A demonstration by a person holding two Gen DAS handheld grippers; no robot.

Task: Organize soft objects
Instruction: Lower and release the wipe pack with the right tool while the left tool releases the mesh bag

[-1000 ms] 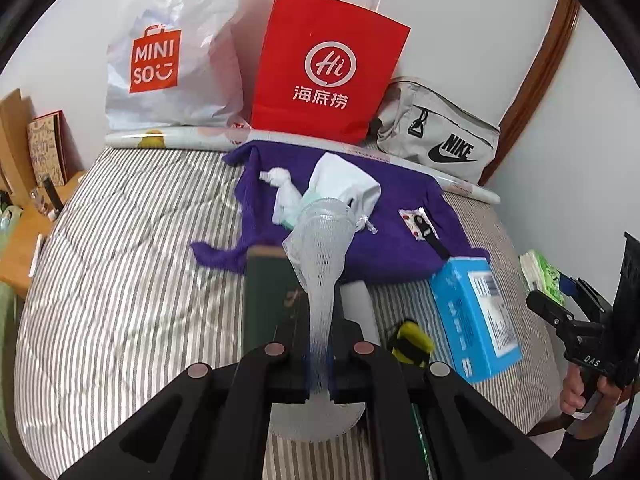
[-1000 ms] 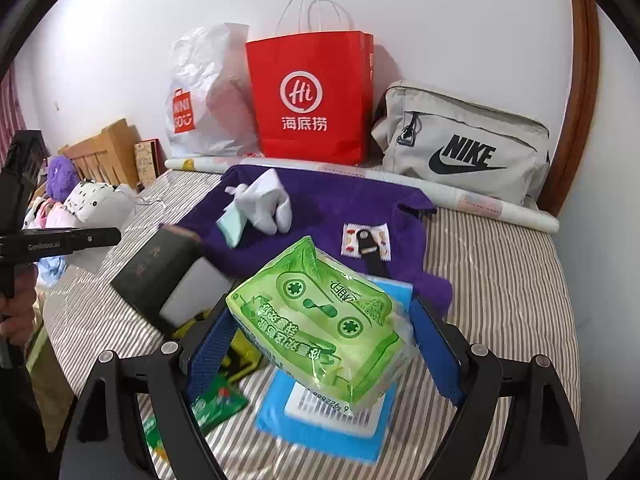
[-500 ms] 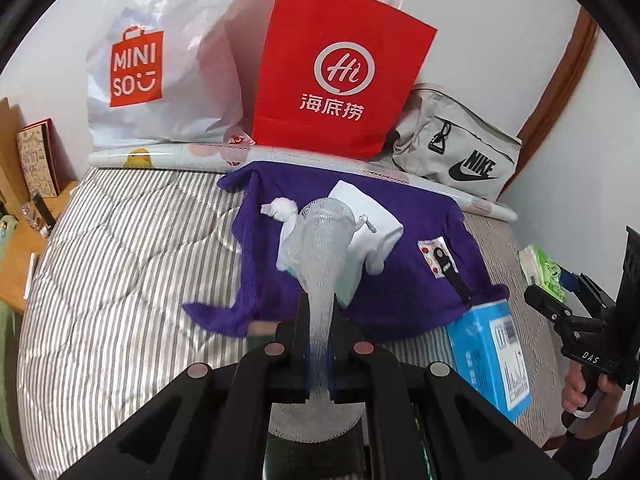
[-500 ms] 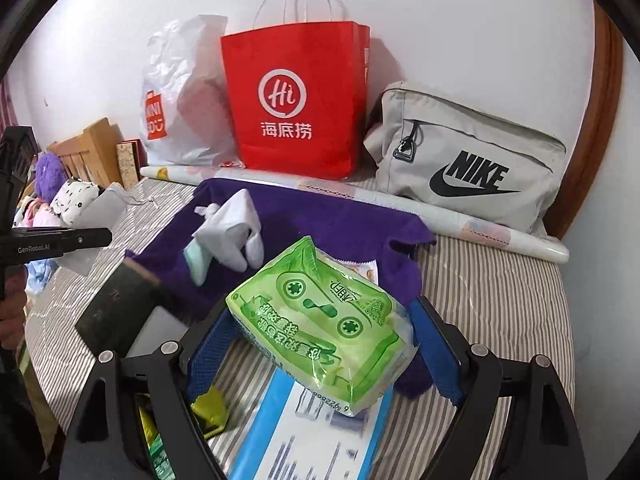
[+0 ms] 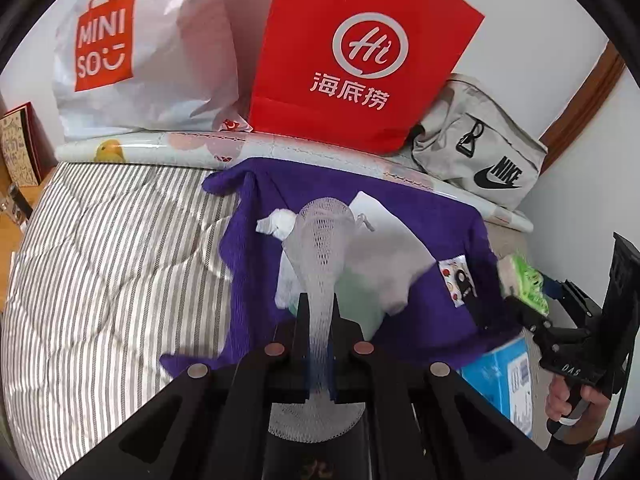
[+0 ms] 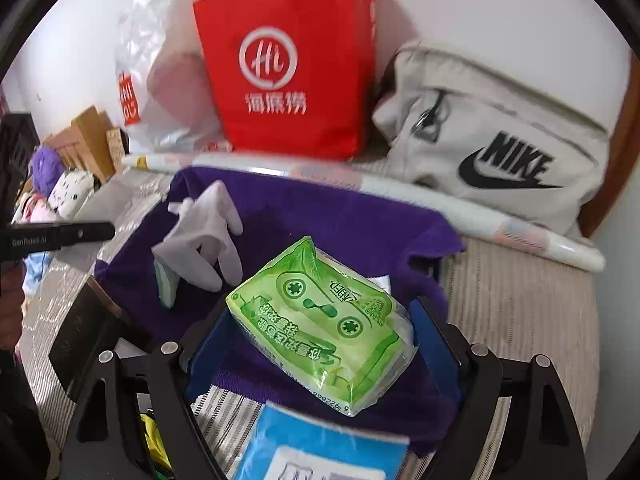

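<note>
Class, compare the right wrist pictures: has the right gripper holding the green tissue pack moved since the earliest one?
Yes. The right gripper, clamping the green plastic tissue pack, has advanced toward the red paper bag, which looms larger; the purple towel now lies beneath it.

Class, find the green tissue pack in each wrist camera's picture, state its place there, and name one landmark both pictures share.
Left wrist view: green tissue pack at the right edge, past the purple towel, in the right gripper.
Right wrist view: pack low in the centre, between that gripper's fingers.
Shared landmark: red paper bag against the wall.
</note>
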